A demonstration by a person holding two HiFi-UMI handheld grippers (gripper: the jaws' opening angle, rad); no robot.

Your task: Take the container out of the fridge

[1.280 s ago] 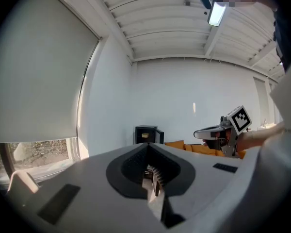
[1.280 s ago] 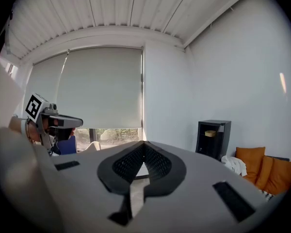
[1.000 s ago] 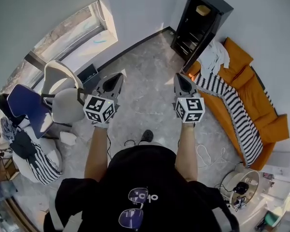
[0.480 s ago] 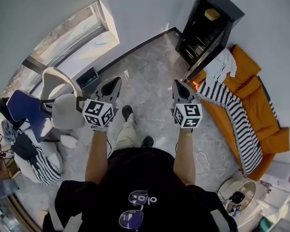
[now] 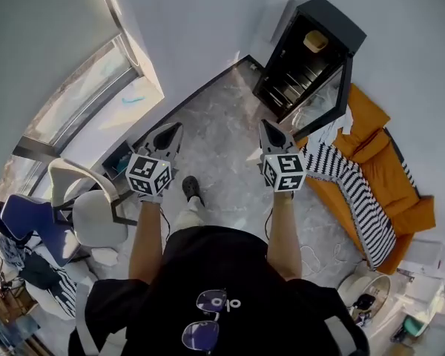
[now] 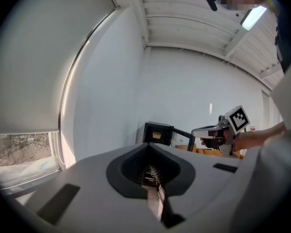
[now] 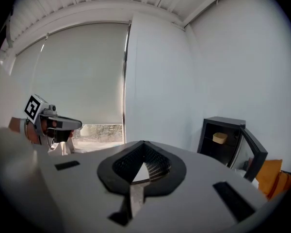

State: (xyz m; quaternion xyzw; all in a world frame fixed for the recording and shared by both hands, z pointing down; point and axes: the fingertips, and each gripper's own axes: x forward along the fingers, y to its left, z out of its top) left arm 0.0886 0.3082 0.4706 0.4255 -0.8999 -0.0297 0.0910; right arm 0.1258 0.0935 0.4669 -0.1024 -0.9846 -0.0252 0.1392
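Observation:
A small black fridge (image 5: pixel 300 58) stands on the floor against the far wall with its glass door (image 5: pixel 340 87) swung open. A tan container (image 5: pixel 315 41) sits on its top shelf, also seen as the container (image 7: pixel 219 138) in the right gripper view and small as the container (image 6: pixel 156 135) in the left gripper view. My left gripper (image 5: pixel 168 135) and right gripper (image 5: pixel 271 133) are held side by side at chest height, both shut and empty, well short of the fridge. The right one points roughly at the fridge (image 7: pixel 222 141).
An orange sofa (image 5: pixel 389 176) with a striped blanket (image 5: pixel 352 191) stands right of the fridge. White and blue chairs (image 5: pixel 78 202) stand at the left by the window (image 5: pixel 89 99). A round basket (image 5: pixel 367 294) and cables lie at the lower right. My foot (image 5: pixel 190 190) steps forward.
I have walked towards the fridge: it now lies closer, ahead of the right gripper, and the chairs have slid to the lower left. Both grippers stay shut.

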